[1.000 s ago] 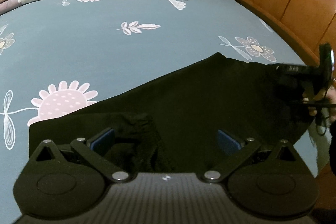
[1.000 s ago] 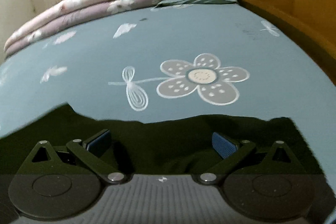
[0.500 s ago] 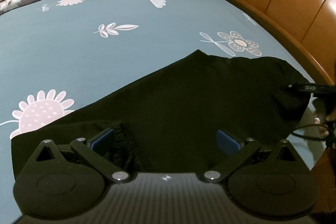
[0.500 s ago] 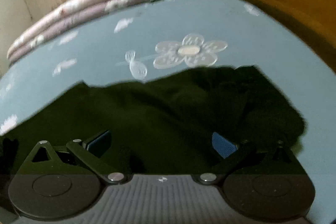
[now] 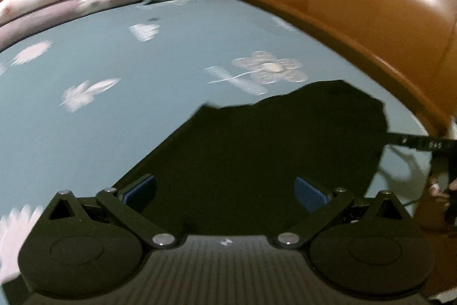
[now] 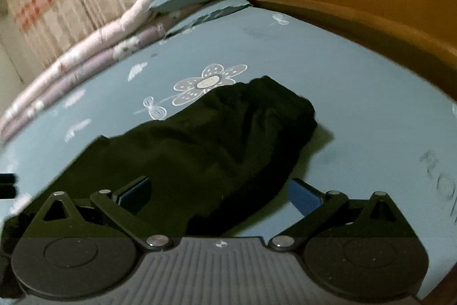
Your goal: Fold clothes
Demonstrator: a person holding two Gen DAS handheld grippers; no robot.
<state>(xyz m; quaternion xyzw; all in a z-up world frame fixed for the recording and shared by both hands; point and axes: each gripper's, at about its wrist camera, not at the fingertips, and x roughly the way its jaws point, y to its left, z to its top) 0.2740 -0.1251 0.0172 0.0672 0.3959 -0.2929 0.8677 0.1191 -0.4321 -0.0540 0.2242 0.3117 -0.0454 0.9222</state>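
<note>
We see the crumpled black fabric garment (image 6: 217, 139) lying between both spread jaws. Our left gripper (image 5: 225, 190) and right gripper (image 6: 220, 190) hover low over it, gaping wide, gripping nothing.

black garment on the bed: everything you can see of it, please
The garment is plain black, soft, matte cloth, no print or fastenings discernible. It lies on the blue flowered sheet, bunched and creased at its far end, which overlaps a printed flower; the near part spreads flatter toward the cameras. Both the left claw and right claw are open over it, gripping nothing. Which garment it is can't be told.
</note>
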